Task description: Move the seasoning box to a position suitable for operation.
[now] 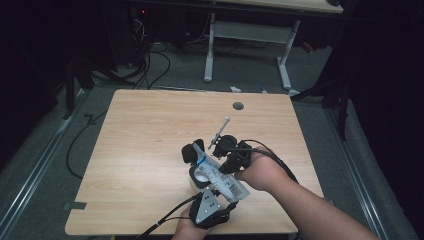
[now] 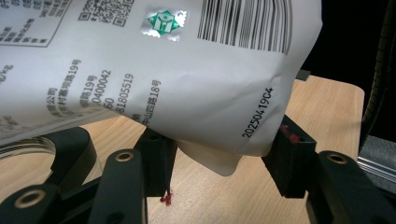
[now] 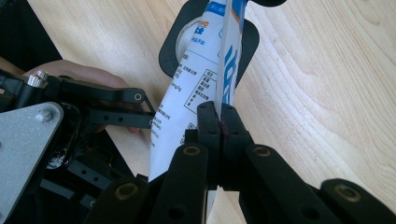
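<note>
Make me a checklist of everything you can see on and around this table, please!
Surface: light wooden table, with a round hole near its far edge.
Job's things: white printed pouch; black ring stand under it.
Clutter: a thin stick-like tool.
Grippers: right gripper shut on the pouch's edge; left gripper straddles a pouch corner, contact unclear.
Cables: one trails from each gripper; more on the floor.
Surroundings: dark room, white desk frame behind.

The high view looks forward and down over the wooden table (image 1: 150, 150). Both gripper views sit close against the white pouch (image 2: 154, 79), which all three share.
</note>
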`<action>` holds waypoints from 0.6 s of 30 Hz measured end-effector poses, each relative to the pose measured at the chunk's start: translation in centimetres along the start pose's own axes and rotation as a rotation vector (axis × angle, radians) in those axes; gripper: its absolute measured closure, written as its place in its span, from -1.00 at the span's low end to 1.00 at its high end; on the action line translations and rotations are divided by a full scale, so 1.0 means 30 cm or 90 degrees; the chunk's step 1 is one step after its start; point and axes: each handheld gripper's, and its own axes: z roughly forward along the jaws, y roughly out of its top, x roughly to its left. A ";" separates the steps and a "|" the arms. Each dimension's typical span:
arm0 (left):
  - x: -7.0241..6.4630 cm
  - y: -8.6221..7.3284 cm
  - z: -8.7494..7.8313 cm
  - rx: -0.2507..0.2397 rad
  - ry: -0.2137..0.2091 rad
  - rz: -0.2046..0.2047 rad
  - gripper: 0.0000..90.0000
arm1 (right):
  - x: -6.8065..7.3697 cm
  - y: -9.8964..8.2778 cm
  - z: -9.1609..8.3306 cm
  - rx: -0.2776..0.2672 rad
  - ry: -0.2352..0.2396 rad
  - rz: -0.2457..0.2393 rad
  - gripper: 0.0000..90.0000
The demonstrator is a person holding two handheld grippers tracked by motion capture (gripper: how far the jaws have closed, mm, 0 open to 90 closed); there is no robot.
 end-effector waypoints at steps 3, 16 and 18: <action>0.005 -0.005 0.000 0.002 -0.003 -0.008 0.08 | -0.001 -0.003 0.000 -0.001 -0.001 0.000 0.99; 0.011 -0.019 -0.001 0.005 0.001 -0.015 0.07 | -0.001 -0.006 0.004 -0.002 -0.001 0.001 0.99; 0.013 -0.019 -0.001 0.006 0.002 -0.013 0.07 | -0.001 -0.006 0.003 -0.002 -0.001 0.002 0.99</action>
